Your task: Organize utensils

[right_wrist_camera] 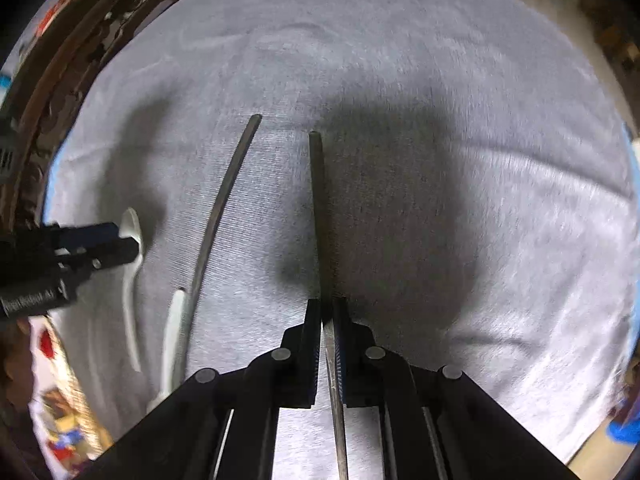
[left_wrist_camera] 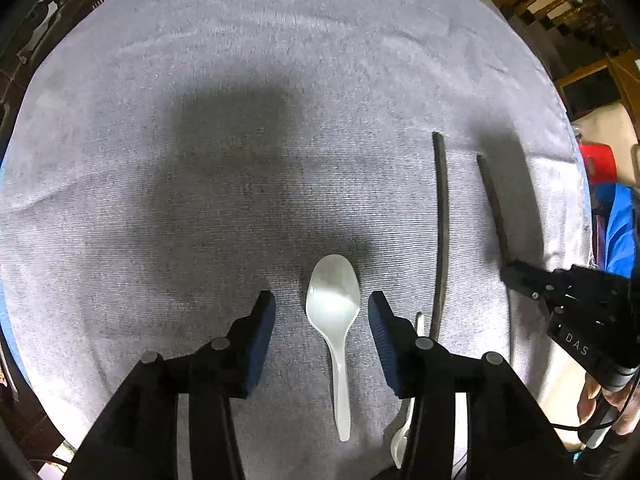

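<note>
On the grey cloth [left_wrist_camera: 240, 60], our left gripper [left_wrist_camera: 322, 312] stands released astride a white spoon [left_wrist_camera: 333, 304]; our right gripper [right_wrist_camera: 328, 316] clenches a dark chopstick [right_wrist_camera: 320, 208].

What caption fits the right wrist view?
Right gripper shut on a dark chopstick, its twin lying alongside on grey cloth.

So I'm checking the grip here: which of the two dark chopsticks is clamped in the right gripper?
The right-hand chopstick, pinched between the right gripper's shut pads. The other chopstick lies free on the cloth, beside a white spoon handle.
</note>
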`<state>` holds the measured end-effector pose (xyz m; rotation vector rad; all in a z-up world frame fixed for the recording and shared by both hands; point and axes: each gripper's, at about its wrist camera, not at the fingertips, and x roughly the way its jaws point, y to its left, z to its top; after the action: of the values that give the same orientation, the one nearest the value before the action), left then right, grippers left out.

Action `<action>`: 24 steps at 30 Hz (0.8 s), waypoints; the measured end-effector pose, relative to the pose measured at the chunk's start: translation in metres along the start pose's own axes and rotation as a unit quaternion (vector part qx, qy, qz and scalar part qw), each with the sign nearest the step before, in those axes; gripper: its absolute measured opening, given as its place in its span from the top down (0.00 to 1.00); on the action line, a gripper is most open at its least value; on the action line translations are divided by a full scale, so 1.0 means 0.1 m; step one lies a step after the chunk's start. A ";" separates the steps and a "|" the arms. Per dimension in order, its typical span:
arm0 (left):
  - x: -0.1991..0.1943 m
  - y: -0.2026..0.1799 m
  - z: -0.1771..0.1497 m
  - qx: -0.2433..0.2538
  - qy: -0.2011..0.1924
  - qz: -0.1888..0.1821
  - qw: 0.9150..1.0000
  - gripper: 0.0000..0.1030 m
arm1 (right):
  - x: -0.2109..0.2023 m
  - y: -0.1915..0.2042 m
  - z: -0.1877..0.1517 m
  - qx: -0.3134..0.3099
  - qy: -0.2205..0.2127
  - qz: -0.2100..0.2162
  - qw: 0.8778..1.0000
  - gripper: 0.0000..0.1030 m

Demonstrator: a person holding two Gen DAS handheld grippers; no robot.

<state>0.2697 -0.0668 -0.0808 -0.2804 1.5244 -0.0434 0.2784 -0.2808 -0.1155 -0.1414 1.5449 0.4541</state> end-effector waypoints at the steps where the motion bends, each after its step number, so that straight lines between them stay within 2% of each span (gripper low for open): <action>1: -0.02 0.01 -0.01 -0.004 -0.001 -0.003 1.000 0.53 | 0.00 -0.01 -0.01 0.005 0.002 0.005 1.000 0.92; 3: -0.05 0.05 -0.03 -0.016 -0.004 -0.010 1.000 0.53 | 0.01 -0.05 -0.02 0.022 0.010 0.019 1.000 0.91; 6: -0.05 0.04 -0.07 -0.020 -0.002 -0.018 1.000 0.53 | 0.00 -0.04 -0.02 0.022 0.007 0.016 1.000 0.91; 14: 0.13 -0.05 -0.08 -0.028 0.004 -0.008 1.000 0.53 | 0.02 -0.05 0.04 0.021 -0.001 0.020 1.000 0.90; 17: 0.18 -0.13 -0.05 -0.027 0.003 0.008 1.000 0.53 | 0.03 -0.10 -0.02 0.020 -0.004 0.025 0.999 0.90; 22: 0.22 -0.35 -0.07 0.024 0.016 0.060 0.998 0.53 | 0.02 -0.14 -0.03 0.022 -0.007 0.027 0.999 0.90; 24: 0.24 -0.39 -0.04 0.033 0.022 0.075 0.996 0.60 | 0.01 -0.15 -0.04 0.021 -0.008 0.028 0.999 0.90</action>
<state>0.2723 -0.1099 -0.0965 -0.1134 1.5816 0.0191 0.2804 -0.2961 -0.1194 -0.0613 1.5441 0.4656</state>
